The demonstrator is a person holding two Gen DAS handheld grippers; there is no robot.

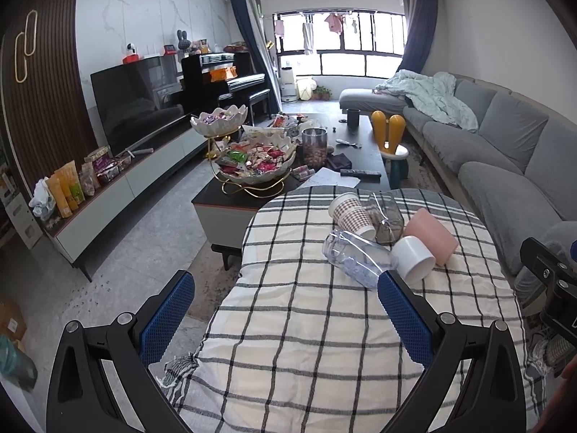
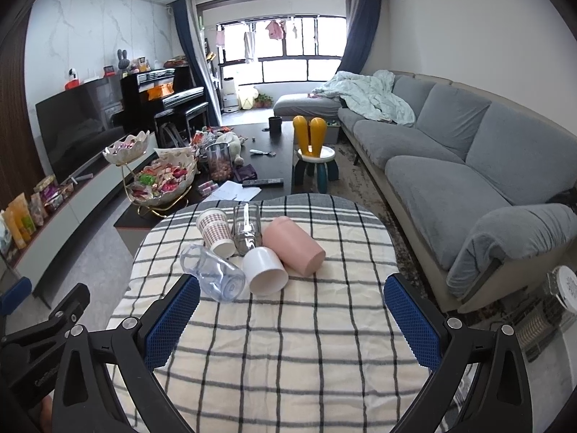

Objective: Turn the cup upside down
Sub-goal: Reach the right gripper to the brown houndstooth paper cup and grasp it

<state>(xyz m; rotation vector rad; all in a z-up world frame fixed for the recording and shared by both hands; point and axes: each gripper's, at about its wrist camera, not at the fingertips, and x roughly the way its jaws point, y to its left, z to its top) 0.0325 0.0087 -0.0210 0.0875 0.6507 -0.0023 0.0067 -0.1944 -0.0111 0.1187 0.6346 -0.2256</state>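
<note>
Daylight comes through a wide window (image 2: pixel 285 54) at the far end, framed by dark blue curtains (image 2: pixel 359 25), with laundry hanging outside. A grey sectional sofa (image 2: pixel 443 151) runs along the right wall beneath a crumpled pale blanket (image 2: pixel 371 93). Opposite, a television (image 1: pixel 140 101) and black piano (image 1: pixel 223 79) stand against the marble wall (image 1: pixel 144 11), and a dark coffee table (image 2: pixel 274 144) stands on the grey floor (image 1: pixel 144 238) between.

We carry two matching tools; the left gripper (image 1: pixel 286 319) has black angular plastic linkage arms, silver round screws at the pivots, and fingers (image 1: pixel 166 319) faced with blue dimpled pads; the right gripper (image 2: pixel 292 321) is built the same, with faint pale lettering on its black left arm.
</note>
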